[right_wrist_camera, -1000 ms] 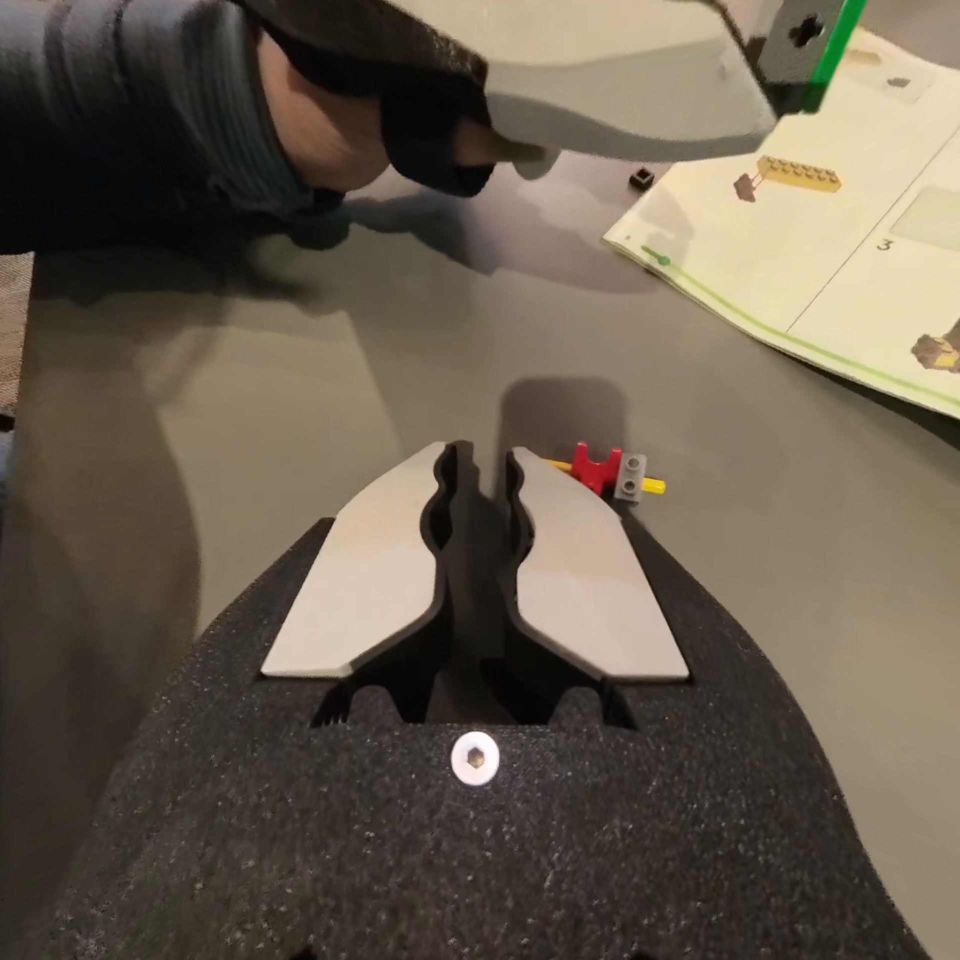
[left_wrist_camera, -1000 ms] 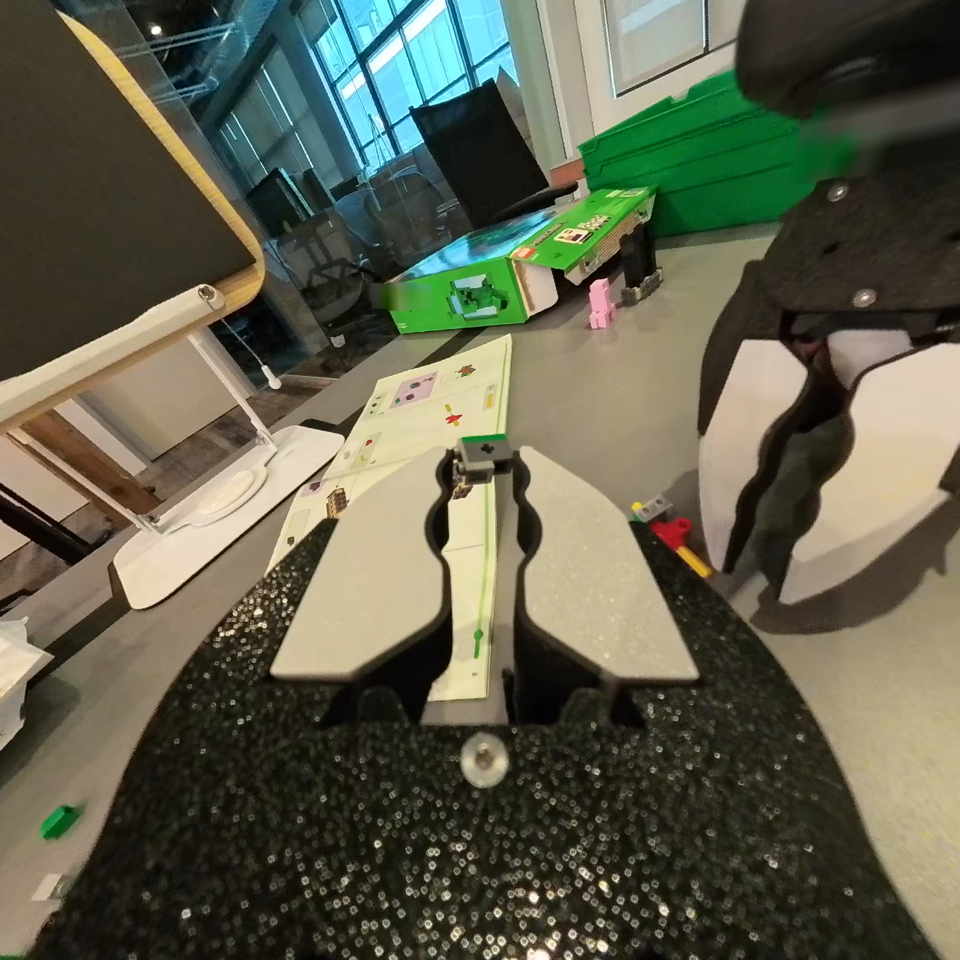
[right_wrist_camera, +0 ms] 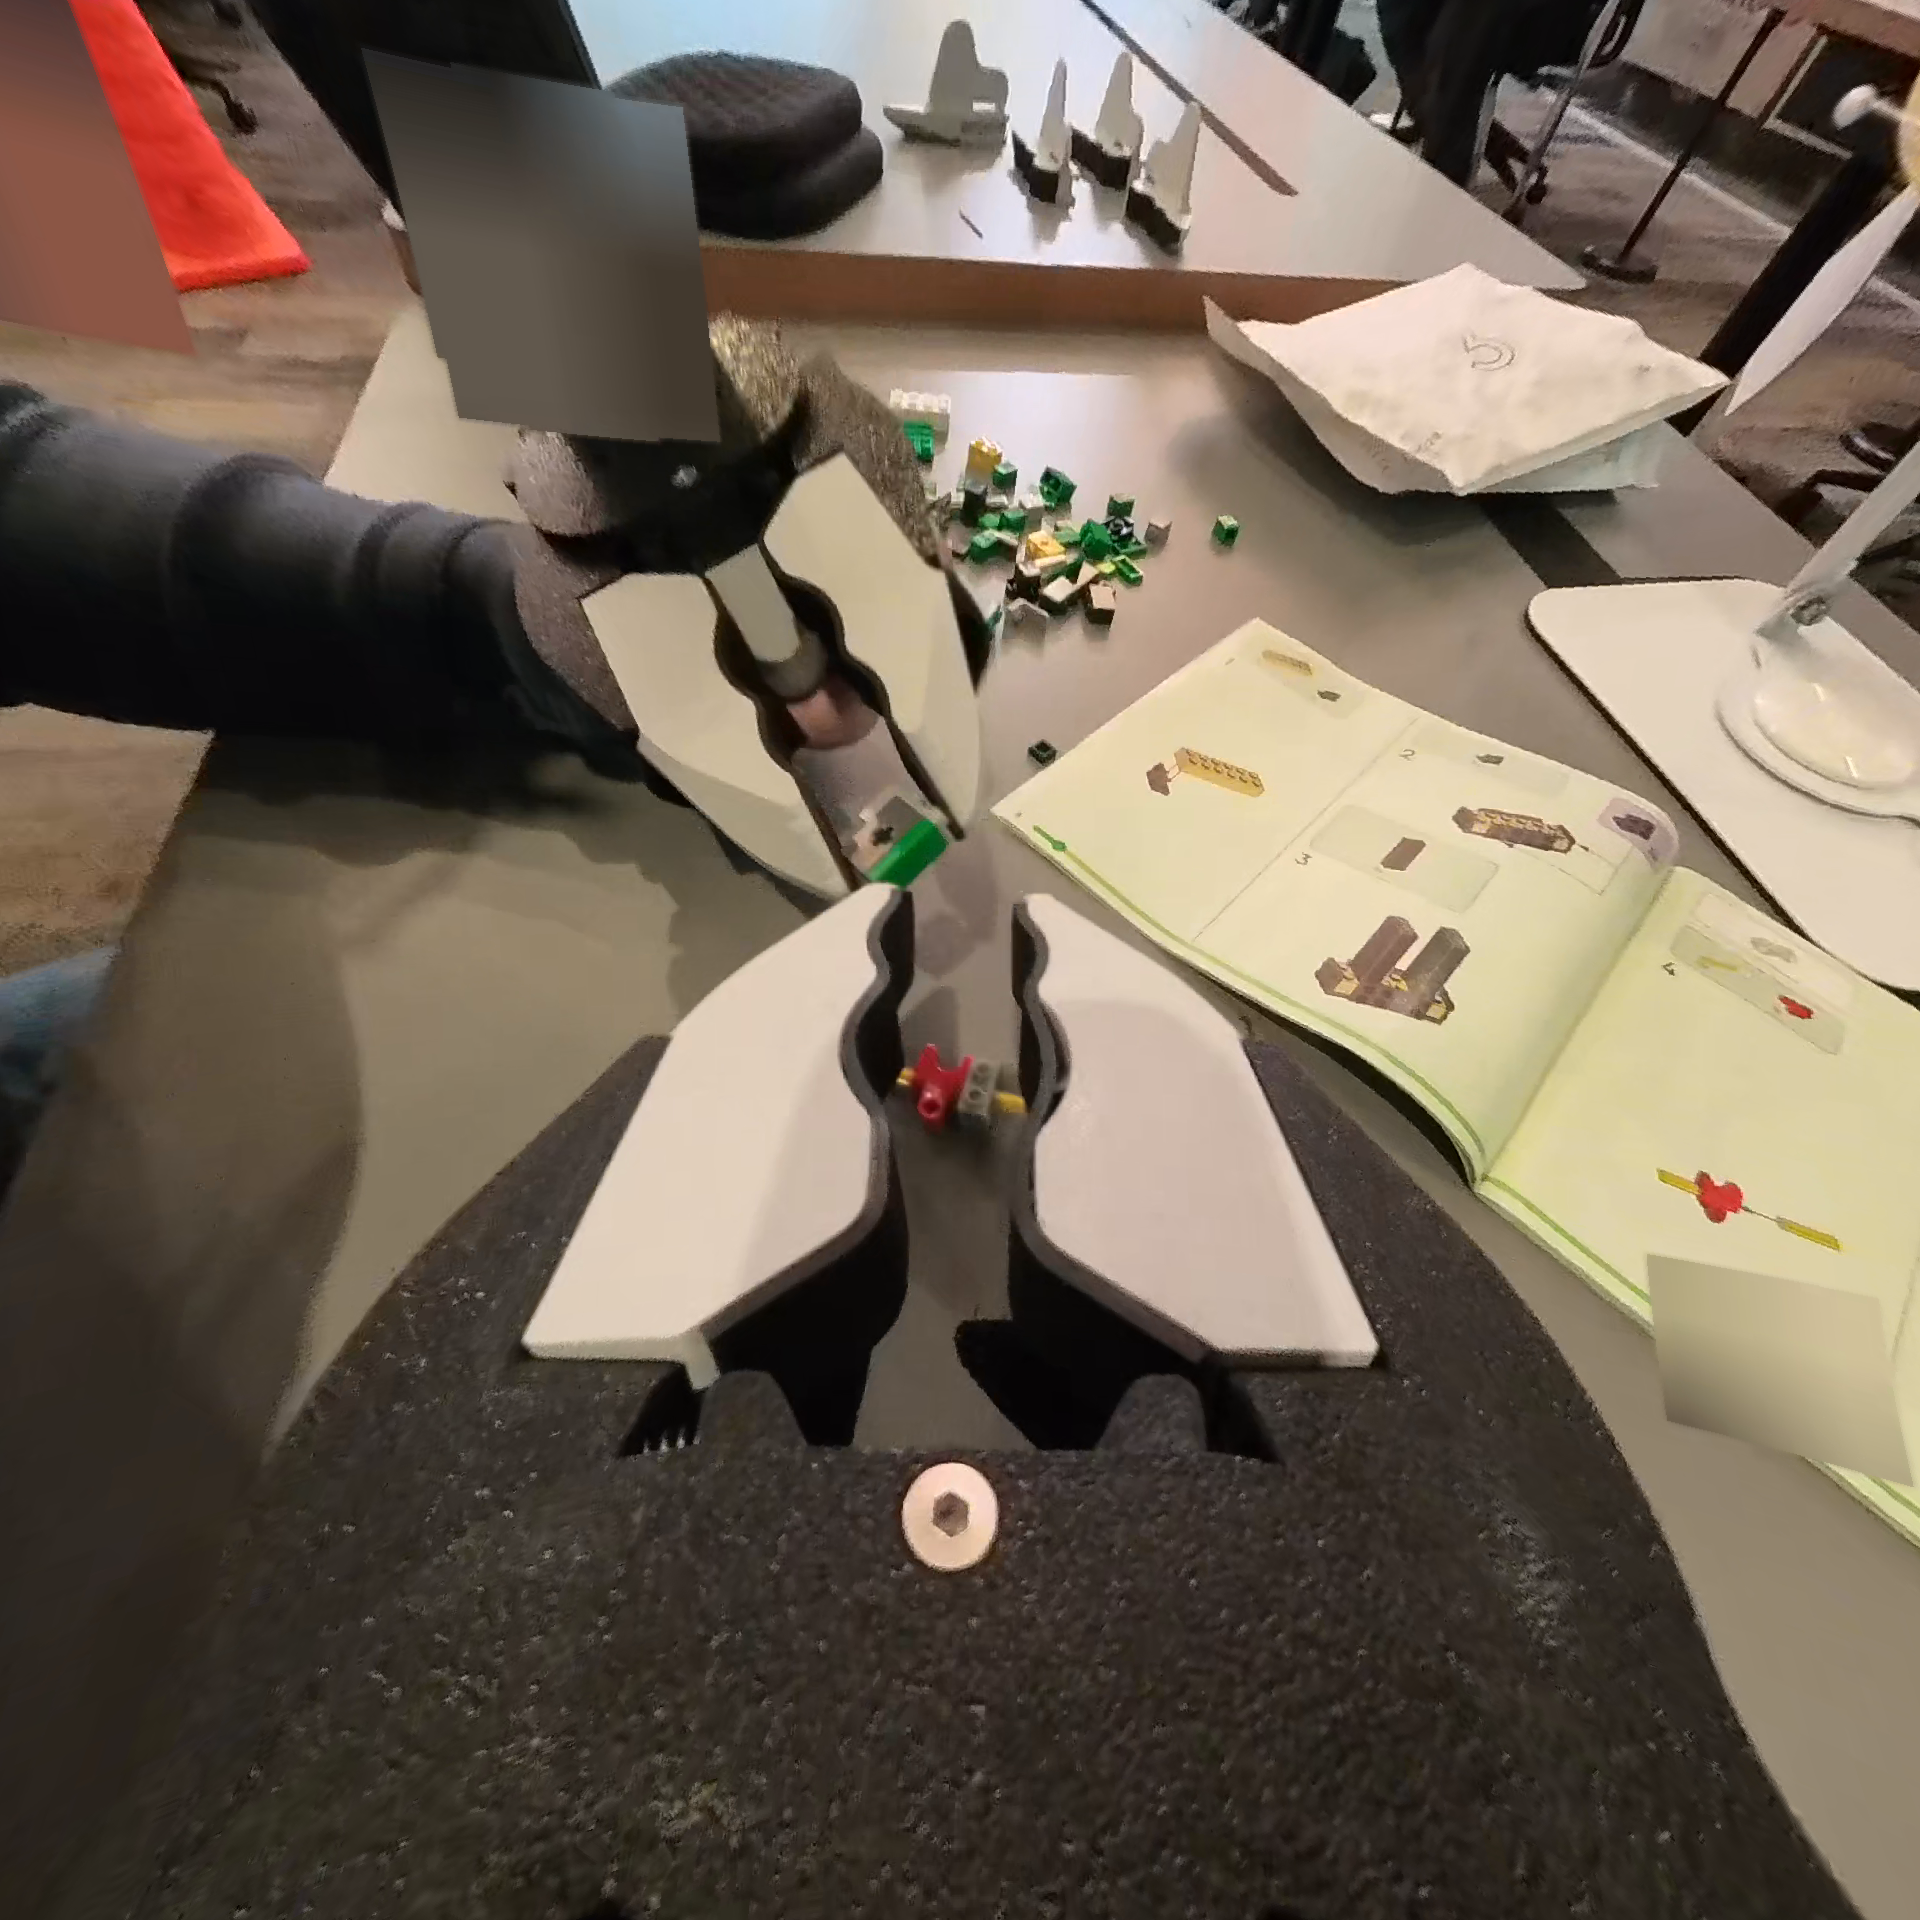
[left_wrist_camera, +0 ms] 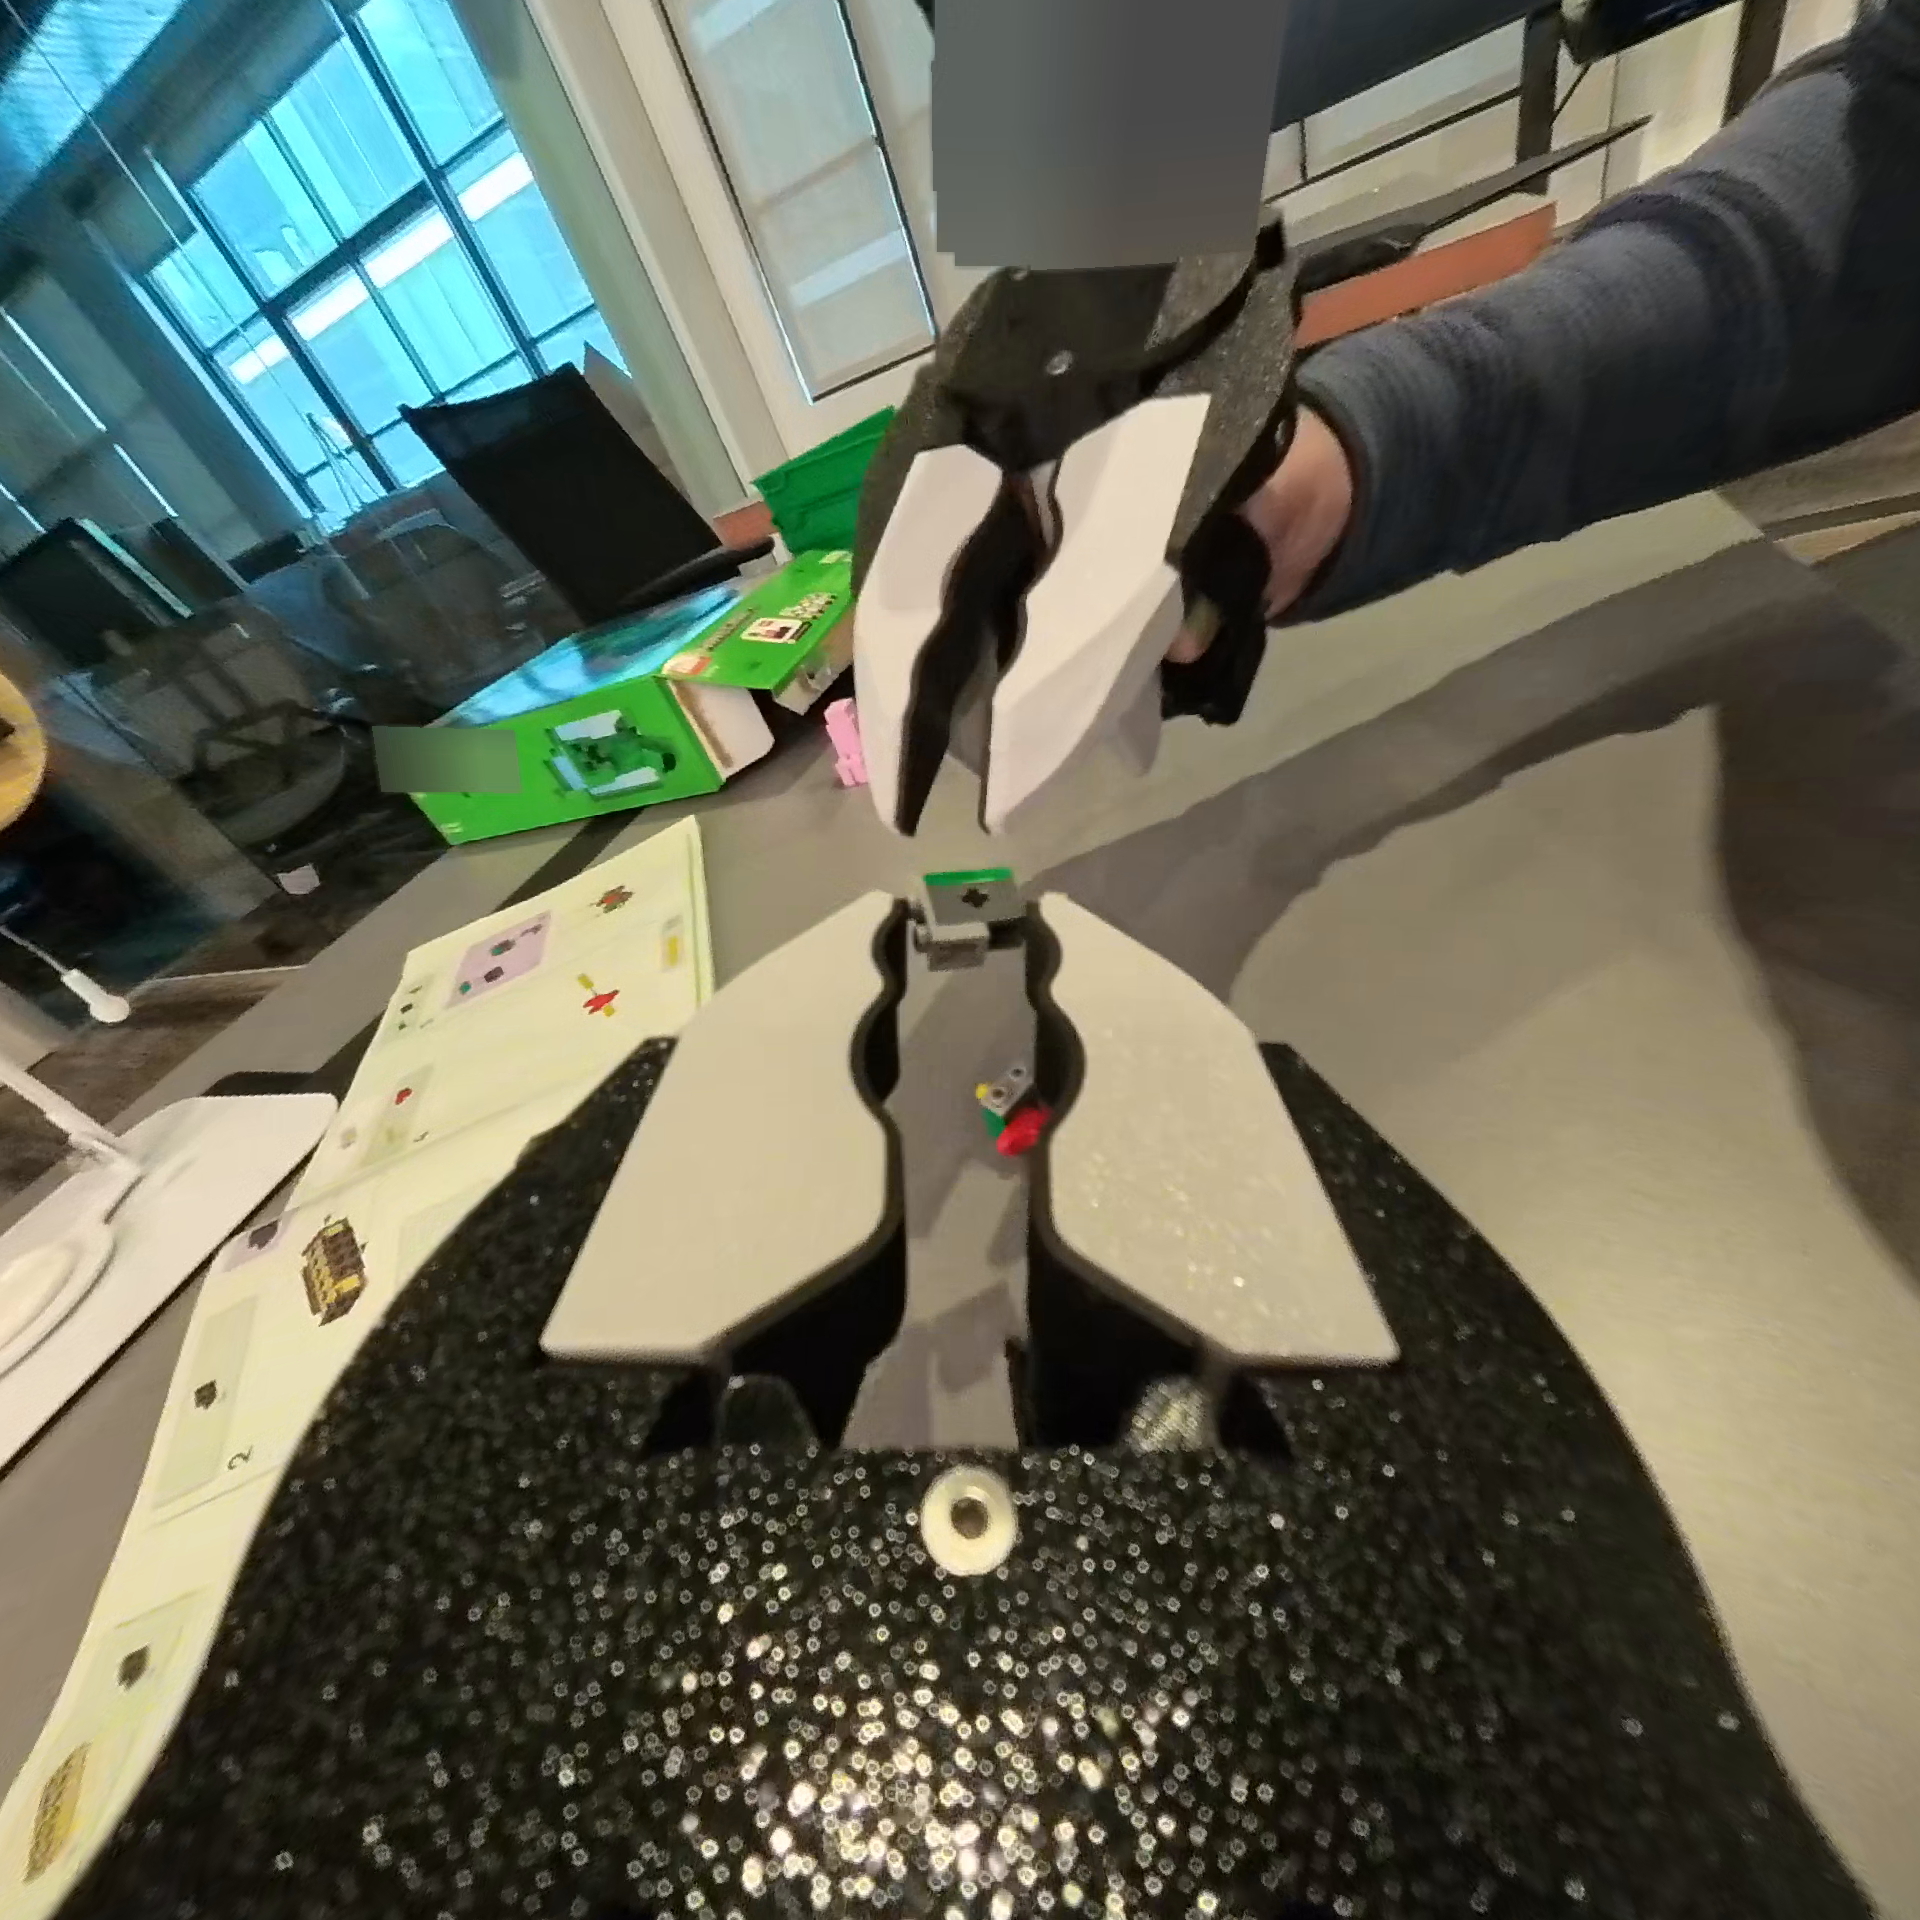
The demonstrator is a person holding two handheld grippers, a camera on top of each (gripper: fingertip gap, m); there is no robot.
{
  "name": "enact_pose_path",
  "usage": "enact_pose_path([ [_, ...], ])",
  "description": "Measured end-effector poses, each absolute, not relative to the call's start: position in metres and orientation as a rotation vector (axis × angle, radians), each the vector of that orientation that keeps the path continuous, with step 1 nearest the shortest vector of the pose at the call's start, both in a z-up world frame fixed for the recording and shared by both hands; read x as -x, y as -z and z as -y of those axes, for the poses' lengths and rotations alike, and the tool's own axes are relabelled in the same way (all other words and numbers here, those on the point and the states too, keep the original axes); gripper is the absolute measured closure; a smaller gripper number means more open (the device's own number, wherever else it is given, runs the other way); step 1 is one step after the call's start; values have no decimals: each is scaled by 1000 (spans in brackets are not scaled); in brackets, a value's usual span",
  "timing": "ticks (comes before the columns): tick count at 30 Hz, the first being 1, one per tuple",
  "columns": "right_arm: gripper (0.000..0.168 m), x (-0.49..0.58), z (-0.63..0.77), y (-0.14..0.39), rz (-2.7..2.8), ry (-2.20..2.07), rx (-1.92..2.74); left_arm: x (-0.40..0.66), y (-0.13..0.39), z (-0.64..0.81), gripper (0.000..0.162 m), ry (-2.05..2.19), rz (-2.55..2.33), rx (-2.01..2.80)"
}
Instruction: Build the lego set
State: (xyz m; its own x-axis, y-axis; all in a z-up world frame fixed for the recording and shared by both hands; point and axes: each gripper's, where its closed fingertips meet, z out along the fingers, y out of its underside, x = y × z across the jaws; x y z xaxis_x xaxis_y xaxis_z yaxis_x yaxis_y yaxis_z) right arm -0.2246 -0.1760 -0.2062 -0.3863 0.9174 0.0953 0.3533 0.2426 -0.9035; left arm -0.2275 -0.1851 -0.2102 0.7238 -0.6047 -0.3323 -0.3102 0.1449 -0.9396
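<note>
Holding a small grey-and-green piece (left_wrist_camera: 968, 906) at its fingertips, the left gripper (left_wrist_camera: 966, 925) sits mid-frame in its own view. Above it, the right gripper (left_wrist_camera: 940, 826) hangs empty, jaws narrowly parted. On the table (right_wrist_camera: 1299, 582) the red-and-yellow axle assembly (right_wrist_camera: 961, 1091) shows between the right fingers (right_wrist_camera: 1164, 1164). Joining the two seems the step in hand; next, the right gripper likely must descend and pinch the axle. The booklet (right_wrist_camera: 1455, 935) lies open at right.

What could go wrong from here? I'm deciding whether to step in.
1. The left gripper pinches the small grey-and-green brick assembly only at its fingertips; a push from the open right gripper might twist it loose.
2. The small red, grey and yellow piece lies on the grey table below both grippers, so a dropped assembly could knock it away.
</note>
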Motion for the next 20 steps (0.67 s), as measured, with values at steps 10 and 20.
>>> enact_pose_path([
  [10,151,217,161,241,2054,-1090,1198,230,219,186,141,247,-800,1532],
  [20,152,215,146,274,2241,-928,1165,253,262,202,141,236,-610,2122],
])
